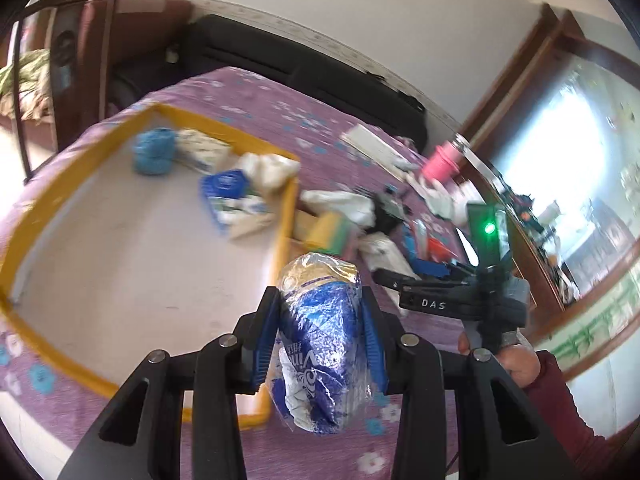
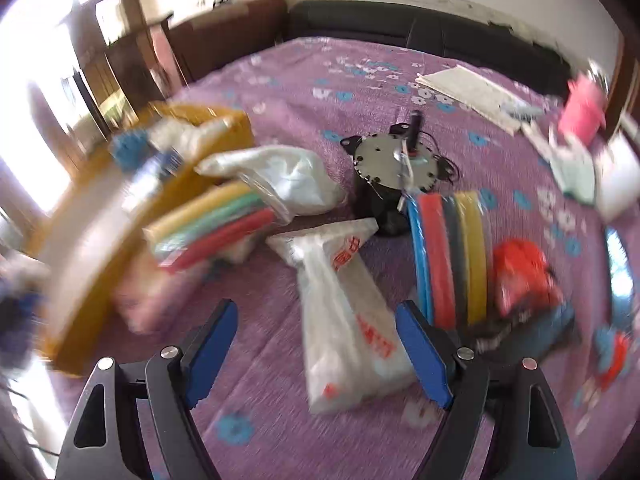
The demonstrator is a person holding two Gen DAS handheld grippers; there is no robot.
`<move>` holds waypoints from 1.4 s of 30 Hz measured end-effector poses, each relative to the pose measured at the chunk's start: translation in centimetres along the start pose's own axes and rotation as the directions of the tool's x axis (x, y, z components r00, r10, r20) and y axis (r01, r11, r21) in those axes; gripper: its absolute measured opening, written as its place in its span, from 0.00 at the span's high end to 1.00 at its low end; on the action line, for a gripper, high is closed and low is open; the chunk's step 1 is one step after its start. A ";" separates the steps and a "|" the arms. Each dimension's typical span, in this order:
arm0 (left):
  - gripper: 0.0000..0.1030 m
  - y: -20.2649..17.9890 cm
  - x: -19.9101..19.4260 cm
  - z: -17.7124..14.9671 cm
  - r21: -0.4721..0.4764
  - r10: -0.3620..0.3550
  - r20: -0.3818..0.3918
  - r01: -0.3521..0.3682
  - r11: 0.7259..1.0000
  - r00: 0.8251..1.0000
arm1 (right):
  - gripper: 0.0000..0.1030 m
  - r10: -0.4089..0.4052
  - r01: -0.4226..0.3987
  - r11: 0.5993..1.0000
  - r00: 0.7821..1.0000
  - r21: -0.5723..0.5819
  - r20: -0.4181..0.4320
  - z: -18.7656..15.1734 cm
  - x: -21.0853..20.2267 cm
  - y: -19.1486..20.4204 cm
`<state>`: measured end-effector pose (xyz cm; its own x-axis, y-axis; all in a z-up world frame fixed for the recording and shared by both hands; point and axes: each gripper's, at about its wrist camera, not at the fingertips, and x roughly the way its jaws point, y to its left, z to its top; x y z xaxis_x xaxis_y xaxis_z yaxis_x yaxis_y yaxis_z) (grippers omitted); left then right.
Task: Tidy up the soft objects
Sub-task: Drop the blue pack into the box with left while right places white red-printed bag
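Clutter and furniture around the purple bedspread

A black round device (image 2: 390, 176) with trailing wires stands upright mid-bedspread (image 2: 320, 92); a dark sofa (image 2: 440, 36) lines the white wall, a flat white board (image 2: 468, 88) lies before it, and a bright window (image 1: 560, 152) glares.

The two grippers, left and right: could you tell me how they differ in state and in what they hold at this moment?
The left gripper is shut on a crinkly blue and white packet, while the right gripper stands wide open and holds nothing. The left gripper hangs by the yellow-rimmed tray; the right gripper hangs over a clear bag with red print lying on the purple bedspread. Both have black fingers with blue pads.
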<state>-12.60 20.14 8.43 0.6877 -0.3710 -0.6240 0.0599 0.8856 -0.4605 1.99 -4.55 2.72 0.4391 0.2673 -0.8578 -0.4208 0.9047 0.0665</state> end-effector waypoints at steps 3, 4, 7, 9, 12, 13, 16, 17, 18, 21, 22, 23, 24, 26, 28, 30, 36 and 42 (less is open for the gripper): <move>0.63 1.9 -1.0 0.2 -0.034 0.025 0.024 -0.025 0.999 0.999 | 0.41 -0.018 0.019 1.000 0.998 0.016 -0.057 -0.5 1.4 -0.6; 0.63 2.4 -1.2 0.2 -0.044 0.032 0.029 -0.030 0.999 0.999 | 0.43 -0.002 0.004 0.999 0.999 0.038 -0.050 -0.6 1.3 -1.0; 0.63 4.1 -1.6 0.5 -0.079 0.043 0.035 -0.040 0.996 0.998 | 0.53 0.054 -0.049 0.992 0.998 0.113 -0.043 -1.4 0.4 -2.0; 0.63 4.8 -1.9 0.6 -0.092 0.046 0.039 -0.042 0.995 0.998 | 0.53 0.075 -0.070 0.987 0.997 0.145 -0.029 -2.3 -0.7 -2.5; 0.63 6.0 -2.3 1.1 -0.097 0.065 0.039 -0.061 0.993 0.997 | 0.53 0.090 -0.089 0.982 0.996 0.164 0.002 -3.7 -3.2 -2.6; 0.63 6.5 -2.3 1.5 -0.098 0.080 0.033 -0.077 0.992 0.996 | 0.53 0.092 -0.094 0.982 0.996 0.164 0.021 -4.1 -4.4 -2.6; 0.63 7.8 -2.1 2.9 -0.088 0.126 0.012 -0.125 0.988 0.992 | 0.53 0.107 -0.116 0.981 0.992 0.155 0.068 -3.9 -6.8 -2.1; 0.63 8.2 -1.9 3.4 -0.084 0.142 0.004 -0.141 0.987 0.990 | 0.53 0.115 -0.127 0.980 0.990 0.150 0.084 -3.7 -7.7 -1.8; 0.63 8.5 -1.5 3.9 -0.079 0.156 -0.005 -0.156 0.985 0.988 | 0.53 0.127 -0.140 0.979 0.987 0.148 0.095 -3.4 -8.2 -1.5; 0.63 9.6 0.3 6.0 -0.055 0.204 -0.045 -0.206 0.977 0.978 | 0.53 0.192 -0.208 0.968 0.974 0.140 0.117 -2.2 -9.0 0.1; 0.63 10.1 1.2 6.7 -0.053 0.207 -0.067 -0.211 0.976 0.976 | 0.53 0.219 -0.233 0.963 0.969 0.132 0.117 -1.6 -8.9 0.8; 0.63 10.7 2.4 7.4 -0.061 0.208 -0.095 -0.214 0.975 0.974 | 0.53 0.238 -0.251 0.960 0.965 0.126 0.114 -1.3 -8.8 1.6; 0.63 11.3 3.3 8.0 -0.075 0.215 -0.116 -0.224 0.972 0.970 | 0.53 0.254 -0.266 0.957 0.961 0.117 0.109 -1.0 -8.6 2.5; 0.62 12.0 5.7 9.3 -0.081 0.229 -0.153 -0.243 0.967 0.961 | 0.53 0.278 -0.286 0.954 0.956 0.088 0.095 -0.2 -8.2 4.6; 0.61 12.6 7.6 10.4 -0.069 0.280 -0.160 -0.294 0.953 0.947 | 0.53 0.288 -0.293 0.955 0.954 0.054 0.082 0.6 -7.8 6.6; 0.59 13.0 9.1 11.4 -0.051 0.345 -0.147 -0.356 0.933 0.927 | 0.53 0.305 -0.306 0.952 0.950 0.020 0.063 1.3 -7.2 8.8; 0.43 13.8 7.0 11.6 -0.139 0.272 -0.090 -0.282 0.949 0.958 | 0.52 0.352 -0.352 0.936 0.936 -0.015 -0.032 3.6 -3.6 14.1; 0.35 12.3 -1.0 8.8 -0.101 0.258 0.071 -0.250 0.963 0.964 | 0.52 0.439 -0.438 0.898 0.884 0.045 -0.161 6.6 1.8 17.3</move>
<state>-6.22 33.85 8.95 0.7297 -0.1092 -0.6750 -0.1876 0.9173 -0.3512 0.69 13.76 5.68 0.0751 0.5803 -0.8109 -0.5343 0.7101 0.4586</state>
